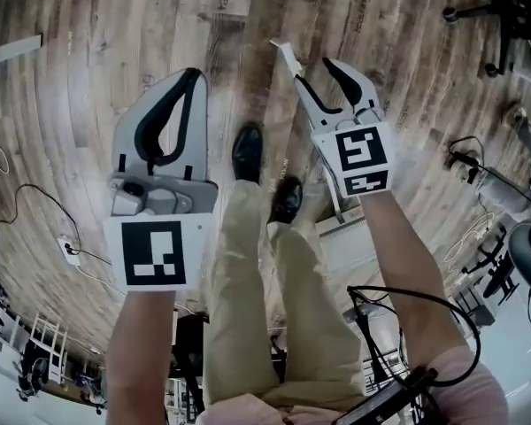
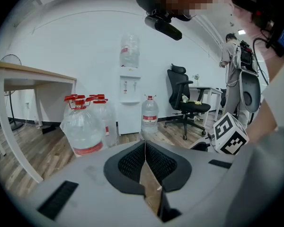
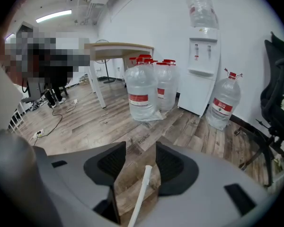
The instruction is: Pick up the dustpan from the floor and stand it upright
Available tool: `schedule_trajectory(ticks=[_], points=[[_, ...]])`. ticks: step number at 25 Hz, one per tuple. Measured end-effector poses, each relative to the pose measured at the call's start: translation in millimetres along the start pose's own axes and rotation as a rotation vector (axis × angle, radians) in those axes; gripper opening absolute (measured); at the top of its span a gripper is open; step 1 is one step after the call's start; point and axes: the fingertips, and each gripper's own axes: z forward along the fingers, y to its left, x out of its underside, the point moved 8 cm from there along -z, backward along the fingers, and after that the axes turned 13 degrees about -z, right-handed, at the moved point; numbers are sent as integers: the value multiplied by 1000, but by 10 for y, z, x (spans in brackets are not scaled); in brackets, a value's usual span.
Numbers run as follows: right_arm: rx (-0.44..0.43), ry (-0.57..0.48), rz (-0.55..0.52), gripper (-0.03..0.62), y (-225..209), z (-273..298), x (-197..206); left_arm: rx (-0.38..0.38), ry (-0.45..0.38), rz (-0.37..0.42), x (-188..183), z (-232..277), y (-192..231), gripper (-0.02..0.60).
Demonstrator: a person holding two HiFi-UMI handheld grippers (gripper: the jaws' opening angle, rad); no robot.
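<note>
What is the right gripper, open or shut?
Open. The right gripper's jaws stand apart; wooden floor and a white stick show in the gap between them.

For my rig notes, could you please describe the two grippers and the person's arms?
The left gripper and right gripper are light grey with black ridged pads; each carries a white cube with black square markers. Forearms are uncovered; a pink sleeve and black cable show on the right.

White dustpan handle (image 3: 142, 188), brown wood-grain floor (image 1: 88, 104)
</note>
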Motion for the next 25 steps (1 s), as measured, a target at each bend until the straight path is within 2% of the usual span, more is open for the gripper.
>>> schedule_trajectory(ticks=[4,10,19,25], points=[[-12,25,-2,201,75,173,147,-9,2,-6,177,31,68,14],[-23,60,-24,202,155,439,362,-7,18,35,375,163,226,15],[-16,126,3,201,138,885,644,-8,-16,26,473,395,388,15],[-40,177,-1,201,179,1072,850,6,16,25,597,464,388,15]])
